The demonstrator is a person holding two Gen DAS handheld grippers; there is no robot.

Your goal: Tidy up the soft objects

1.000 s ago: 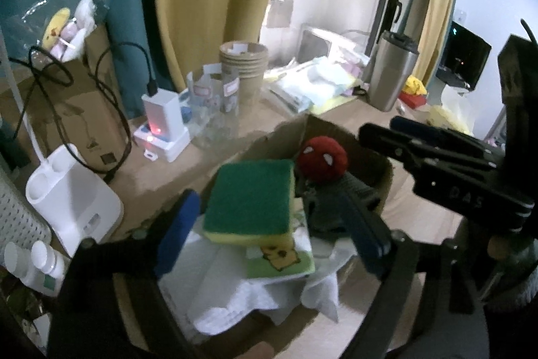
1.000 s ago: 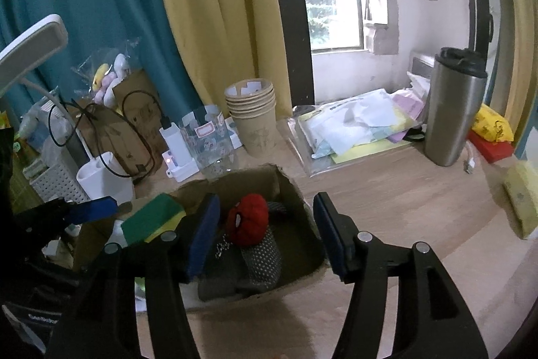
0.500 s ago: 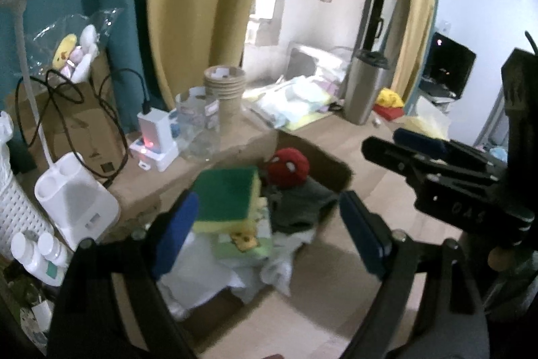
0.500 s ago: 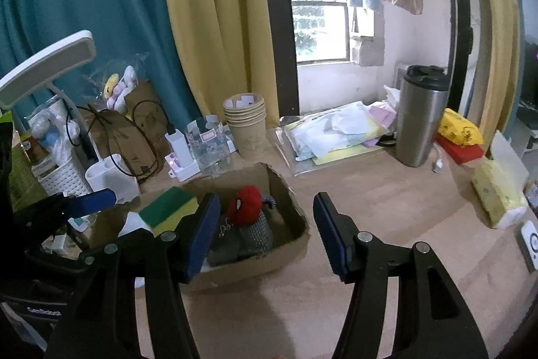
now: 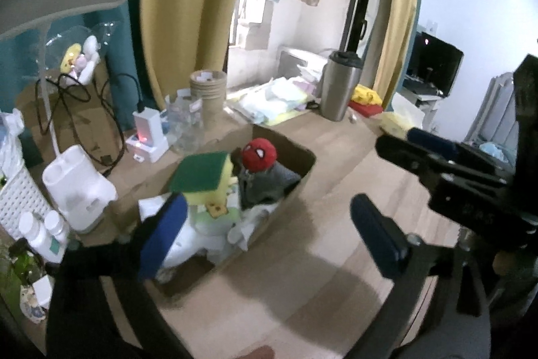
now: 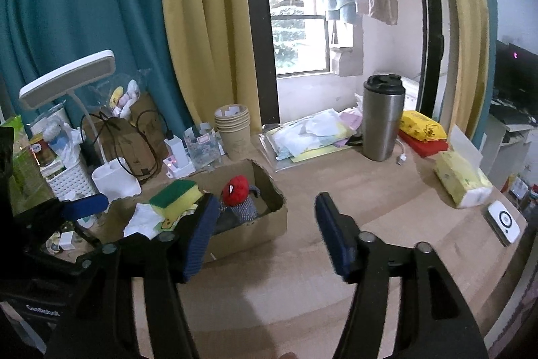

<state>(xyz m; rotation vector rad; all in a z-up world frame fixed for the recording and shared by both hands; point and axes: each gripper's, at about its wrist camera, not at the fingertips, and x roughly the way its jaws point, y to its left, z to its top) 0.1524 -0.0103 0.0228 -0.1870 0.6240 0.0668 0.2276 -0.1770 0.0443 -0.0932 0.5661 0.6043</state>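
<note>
Since the earlier frames both claws have drawn back from the cardboard box (image 6: 265, 224), which now sits smaller and nearer the middle left of each view, with more bare bench (image 6: 386, 207) showing. The left claw (image 5: 265, 224) has just been opening and its blue pads stand wide apart, nothing between them but the box's near corner seen beyond them. The right claw (image 6: 265, 224) has also just been opening; its pads are apart and grip nothing, and the box's right end shows in the gap. Inside the box, a green-and-yellow sponge (image 5: 201, 172) lies on top of white cloths (image 5: 188, 234) at the left end, while a red spider-masked plush (image 5: 259, 152) rests against a grey knitted piece (image 5: 265, 185) at the right end. In the right wrist view the sponge (image 6: 175, 195) is left of centre and the plush (image 6: 236, 189) just right of it. Behind the box stand a stack of paper cups (image 6: 233, 130) and a steel tumbler (image 6: 381, 116), and a tissue pack (image 6: 460, 179) lies at the right of the frame.
</note>
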